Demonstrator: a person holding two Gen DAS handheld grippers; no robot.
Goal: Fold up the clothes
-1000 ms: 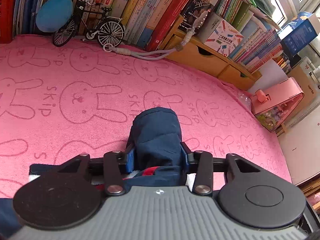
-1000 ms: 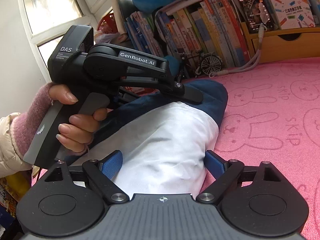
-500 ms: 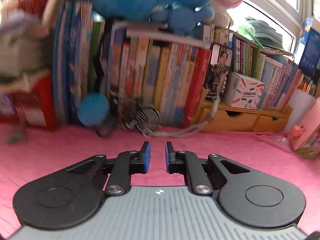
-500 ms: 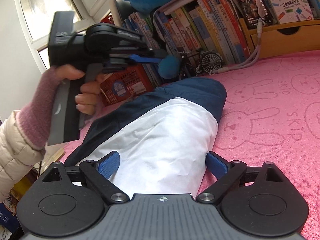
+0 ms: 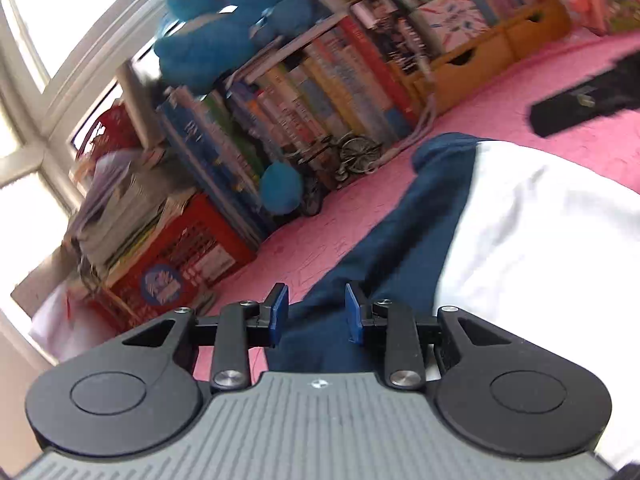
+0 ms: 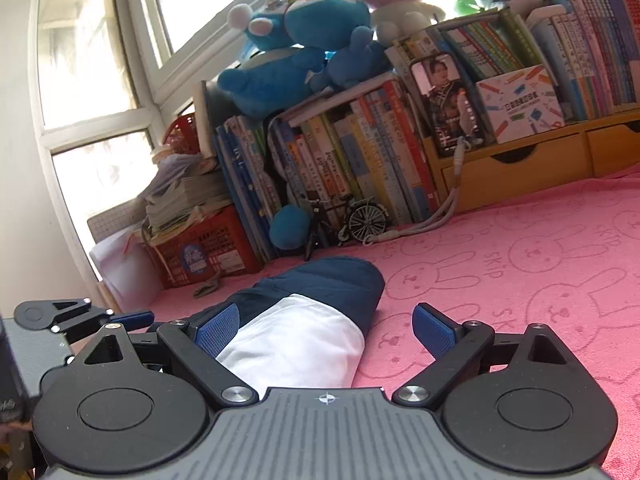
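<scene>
A navy and white garment (image 6: 308,320) lies folded lengthwise on the pink bunny-print cloth (image 6: 520,272). In the left wrist view the garment (image 5: 460,216) stretches ahead, navy on the left, white on the right. My left gripper (image 5: 316,314) is partly open over the garment's navy near edge, with navy cloth between its blue pads, not pinched. My right gripper (image 6: 326,326) is wide open, low over the garment's white near end, holding nothing. The left gripper's fingers (image 6: 128,316) show at the left edge of the right wrist view.
Rows of books (image 6: 340,160) line the back, with blue and pink plush toys (image 6: 304,40) on top. A small model bicycle (image 6: 352,220), a blue ball (image 6: 290,226) and a red crate (image 6: 204,248) stand at the cloth's far edge. Wooden drawers (image 6: 520,172) sit at the right.
My left gripper let go of the navy cloth, lifted away, then came down at the garment's left near edge with jaws partly open. The right gripper dropped lower and stayed open.
</scene>
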